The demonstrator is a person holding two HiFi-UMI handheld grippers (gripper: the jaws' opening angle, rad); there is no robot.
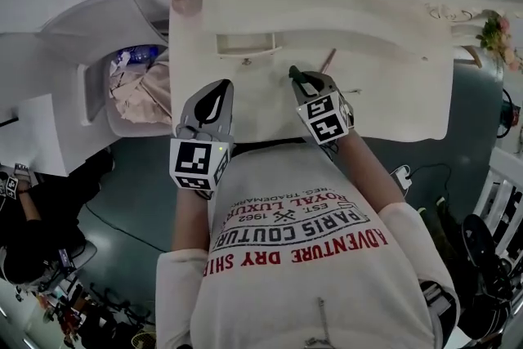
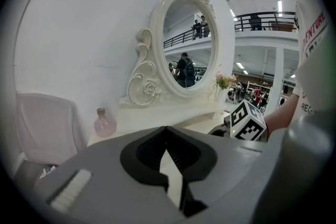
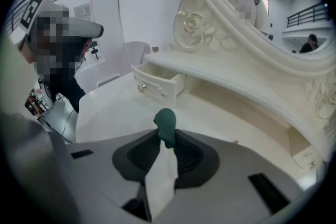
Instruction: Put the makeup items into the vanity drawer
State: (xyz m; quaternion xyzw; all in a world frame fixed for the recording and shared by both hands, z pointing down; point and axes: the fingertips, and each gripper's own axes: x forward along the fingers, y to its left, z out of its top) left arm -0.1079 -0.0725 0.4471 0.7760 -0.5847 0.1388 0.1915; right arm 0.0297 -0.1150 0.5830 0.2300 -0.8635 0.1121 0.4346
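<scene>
My right tongs (image 3: 167, 139) were clamped on a dark green makeup item (image 3: 165, 119) above the desk (image 3: 113, 110). The open drawer (image 3: 157, 85) stood ahead of them. My left tongs (image 2: 167, 136) were together, empty.

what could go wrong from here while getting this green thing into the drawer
1. The right tool pinches the dark green rounded makeup item only at its very tips, with the item's end poking past them, so it may twist or slip out.
2. The small white drawer, pulled open, offers a narrow opening; the item could catch on its front edge.
3. The thin pink stick lying on the tabletop close to the tool could get knocked away.
</scene>
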